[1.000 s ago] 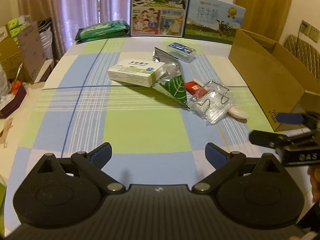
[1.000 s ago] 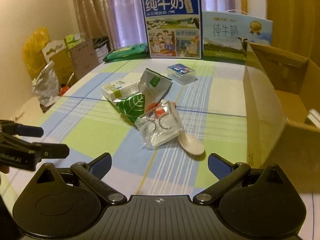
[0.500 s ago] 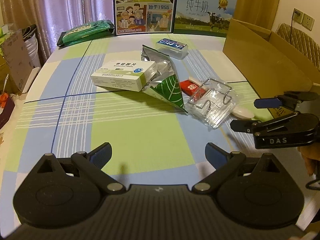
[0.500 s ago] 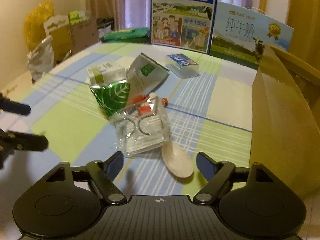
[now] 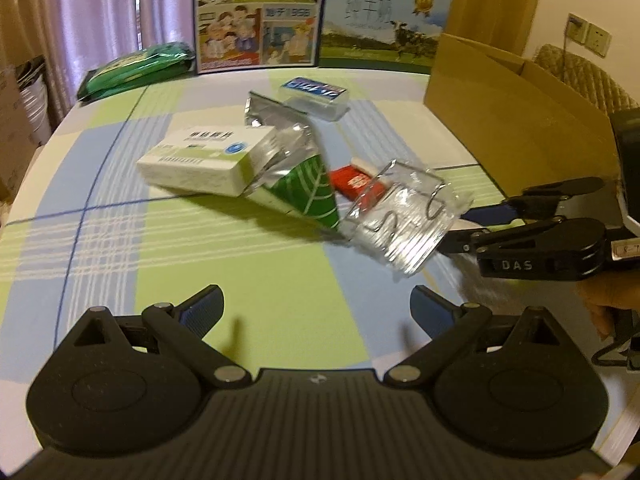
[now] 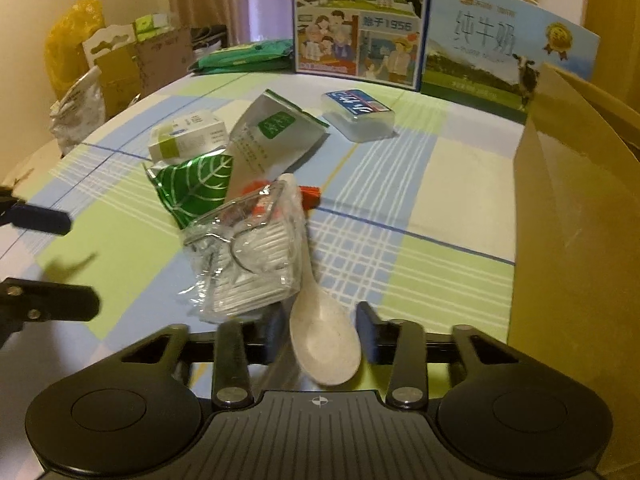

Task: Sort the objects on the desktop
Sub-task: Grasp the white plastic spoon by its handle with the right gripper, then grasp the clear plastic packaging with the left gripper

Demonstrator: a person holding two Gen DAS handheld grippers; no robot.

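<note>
1. Spoon (image 6: 323, 340): white, bowl lying between right tongs (image 6: 320, 338) fingers, handle running away under clear packet (image 6: 250, 256). Right tongs narrowed around bowl, pads just beside its edges; contact not confirmable, so grasp state cannot tell.
2. Handling estimate: light, rigid, smooth plastic or melamine, likely slippery on the curved bowl. Better hold probably at neck where bowl meets handle, or across bowl rim squarely; off-centre pinch risks squirting it out.
3. Left tongs (image 5: 316, 308): spread wide, empty, hovering over bare desk (image 5: 240, 272) well short of the pile. Right tongs visible from there too (image 5: 480, 224), nose against clear packet edge.
4. Clear packet: crinkly film with wire clips and cotton swabs inside, resting partly on spoon handle. Soft, will shift or drag when spoon lifts.
5. Beyond: green leaf pouch (image 6: 196, 188) and red item (image 6: 310, 194) touching packet; silver pouch (image 6: 276, 136) leaning on white medicine box (image 6: 186, 136).
6. Further back: small clear-lidded case (image 6: 358, 114), apart from the pile.
7. Cardboard box (image 6: 568, 216) open at right desk edge, probable drop target.
8. Far edge: two milk cartons (image 6: 362, 24) upright, green pack (image 6: 244, 56) flat beside them.
</note>
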